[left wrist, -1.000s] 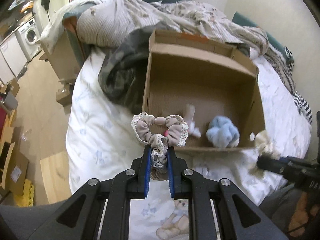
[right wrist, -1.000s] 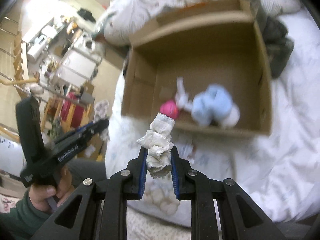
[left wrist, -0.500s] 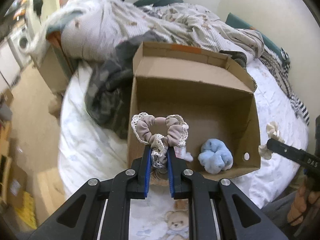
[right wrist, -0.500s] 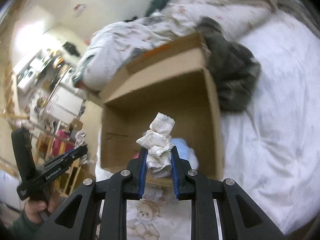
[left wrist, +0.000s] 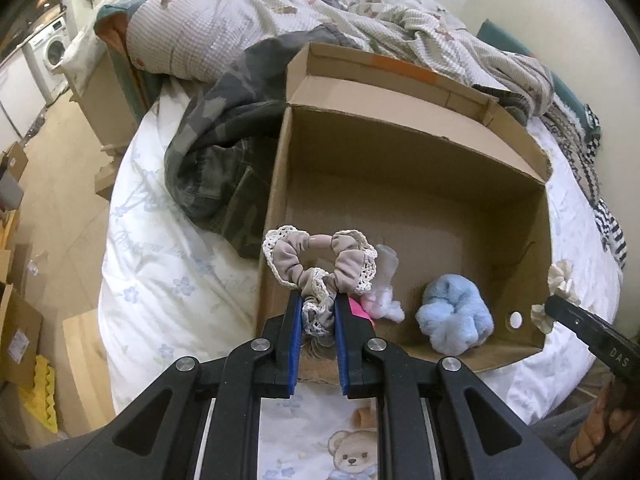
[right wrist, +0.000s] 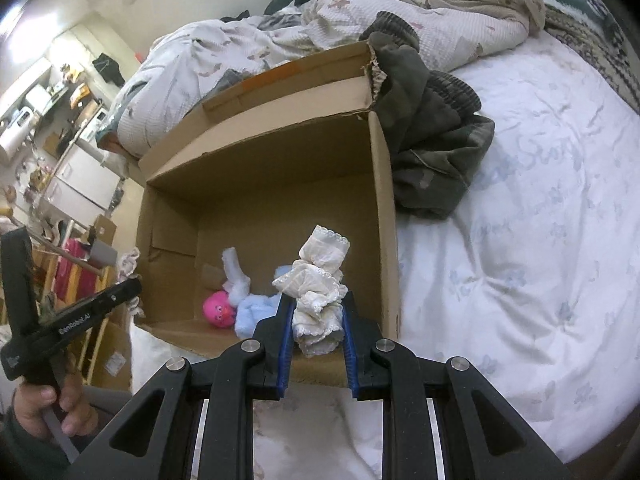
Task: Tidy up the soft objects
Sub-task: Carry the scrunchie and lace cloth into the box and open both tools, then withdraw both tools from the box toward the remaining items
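Observation:
An open cardboard box (left wrist: 416, 140) stands on the bed; it also shows in the right wrist view (right wrist: 260, 168). Inside lie a fluffy blue scrunchie (left wrist: 454, 318), a white fluffy one (left wrist: 382, 300) and a pink one (right wrist: 218, 308). My left gripper (left wrist: 316, 300) is shut on a beige lace-trimmed scrunchie (left wrist: 320, 256), held over the box's near left corner. My right gripper (right wrist: 316, 300) is shut on a white lace scrunchie (right wrist: 318, 280), held over the box's near right corner; it shows at the box's right side in the left wrist view (left wrist: 560, 280).
A camouflage garment (left wrist: 216, 160) lies against the box's far left side. A rumpled quilt (left wrist: 280, 12) is piled behind the box. The white bedsheet (right wrist: 520, 240) spreads right of the box. Cardboard boxes (left wrist: 16, 320) and a washing machine (left wrist: 52, 48) stand on the floor at left.
Both grippers have moved closer to the box with their scrunchies still held. The right gripper swung from facing the box's front to its near right corner.

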A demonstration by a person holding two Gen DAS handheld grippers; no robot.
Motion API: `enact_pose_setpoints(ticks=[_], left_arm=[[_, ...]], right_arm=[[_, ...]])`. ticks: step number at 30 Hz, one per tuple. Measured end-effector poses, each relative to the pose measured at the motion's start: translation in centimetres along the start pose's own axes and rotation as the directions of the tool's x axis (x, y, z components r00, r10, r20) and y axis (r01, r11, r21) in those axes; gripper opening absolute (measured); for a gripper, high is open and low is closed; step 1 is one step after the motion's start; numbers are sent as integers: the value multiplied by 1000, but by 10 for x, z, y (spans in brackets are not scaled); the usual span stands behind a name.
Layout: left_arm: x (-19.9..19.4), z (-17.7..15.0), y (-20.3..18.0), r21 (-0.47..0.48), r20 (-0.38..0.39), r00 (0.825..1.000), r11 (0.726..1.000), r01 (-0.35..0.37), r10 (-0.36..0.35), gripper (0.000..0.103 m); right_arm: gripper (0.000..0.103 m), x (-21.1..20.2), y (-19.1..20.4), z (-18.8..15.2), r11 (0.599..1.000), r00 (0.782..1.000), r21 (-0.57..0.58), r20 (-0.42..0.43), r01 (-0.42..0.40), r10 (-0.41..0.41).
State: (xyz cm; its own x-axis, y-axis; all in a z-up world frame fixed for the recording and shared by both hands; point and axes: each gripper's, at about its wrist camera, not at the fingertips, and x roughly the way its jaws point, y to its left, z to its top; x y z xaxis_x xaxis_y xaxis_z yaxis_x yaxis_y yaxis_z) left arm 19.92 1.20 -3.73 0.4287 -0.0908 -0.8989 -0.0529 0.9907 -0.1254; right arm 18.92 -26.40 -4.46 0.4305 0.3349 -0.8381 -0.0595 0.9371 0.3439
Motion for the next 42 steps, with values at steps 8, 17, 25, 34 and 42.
enact_pose_setpoints(ticks=[8,17,25,34,42], left_arm=[[3,0,-8,44,2,1000,999,16,-16,14],[11,-3,-12,66,-22,1000,998,17,-16,14],[11,-1,-13,68,-19,1000,998,15,-14,16],[10,-2,-19,78,-10,1000,997,4,-4,58],[6,-5,-27,125,28,1000,992,-16,13,64]], right_arm=[[23,11,-2,1,1000,999,-5,-29,26,-26],[23,15,-2,1,999,999,-10,-38,35,-36],[23,17,0,2,999,999,-11,-38,33,-33],[35,16,1,3,1000,999,-6,-29,22,-22],[73,11,7,6,1000,1000,-12,-3,-15,15]])
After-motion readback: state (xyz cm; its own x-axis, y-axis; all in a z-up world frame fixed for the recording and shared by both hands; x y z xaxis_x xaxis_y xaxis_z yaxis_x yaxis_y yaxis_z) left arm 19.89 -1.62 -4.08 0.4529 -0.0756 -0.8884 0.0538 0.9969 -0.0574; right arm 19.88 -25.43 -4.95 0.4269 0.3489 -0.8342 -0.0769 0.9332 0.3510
